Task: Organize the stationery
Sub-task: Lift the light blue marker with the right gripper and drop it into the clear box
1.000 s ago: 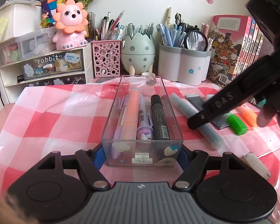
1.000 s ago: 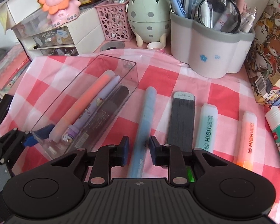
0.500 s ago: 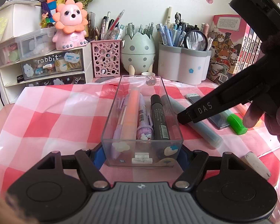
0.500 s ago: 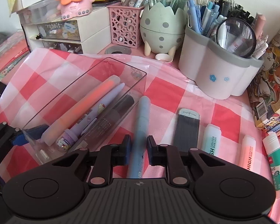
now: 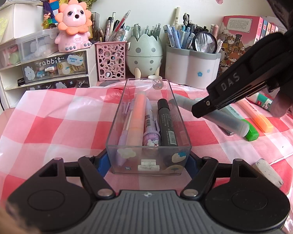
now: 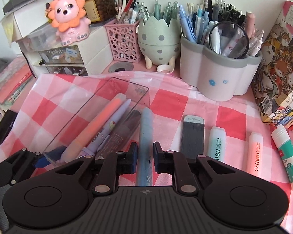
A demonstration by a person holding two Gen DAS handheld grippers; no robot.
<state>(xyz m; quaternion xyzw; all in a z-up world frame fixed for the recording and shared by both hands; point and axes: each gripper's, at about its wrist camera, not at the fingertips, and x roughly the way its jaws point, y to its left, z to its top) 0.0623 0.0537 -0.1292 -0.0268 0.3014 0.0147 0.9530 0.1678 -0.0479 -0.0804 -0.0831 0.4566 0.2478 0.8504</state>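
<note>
My right gripper [image 6: 145, 157] pinches the light blue marker [image 6: 145, 136], lying just beside the clear plastic organizer tray [image 5: 148, 120] mid-desk. My left gripper [image 5: 148, 160] clamps the tray's near end (steadying it). Gripped off-centre, the marker could tilt and snag the tray's wall.

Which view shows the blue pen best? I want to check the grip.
The right wrist view: the blue pen lies lengthwise between the right hand-held gripper. The left wrist view shows it half hidden behind that gripper.
</note>
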